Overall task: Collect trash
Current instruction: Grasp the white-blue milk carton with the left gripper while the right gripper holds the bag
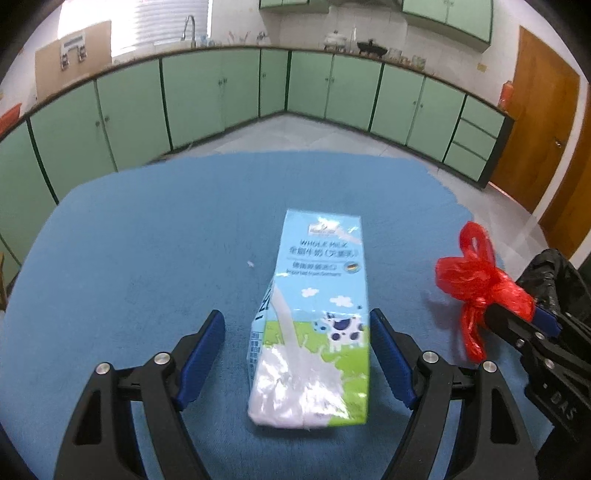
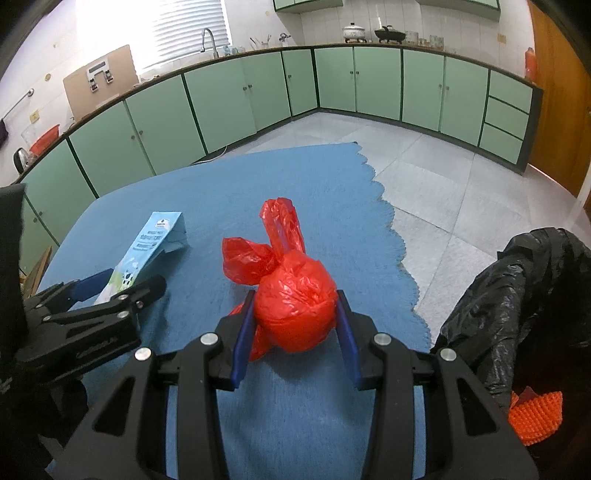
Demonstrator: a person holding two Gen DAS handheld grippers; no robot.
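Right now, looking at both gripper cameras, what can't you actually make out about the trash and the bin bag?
- Milk carton: left wrist view, motion blur smears the small print; whether it is empty is not visible.
- Red bag: right wrist view, knotted shut, contents hidden.
- Black bin bag: cut off by the right edge, opening not visible.
- Orange object: half hidden under the black bin bag, unidentifiable.

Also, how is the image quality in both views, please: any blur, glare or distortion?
Left wrist view: the milk carton looks slightly blurred, with glare on its glossy lower end; the window is overexposed; the cabinets curve from fisheye distortion. Right wrist view: sharper, the red plastic bag shows small highlights; the window is blown out too.
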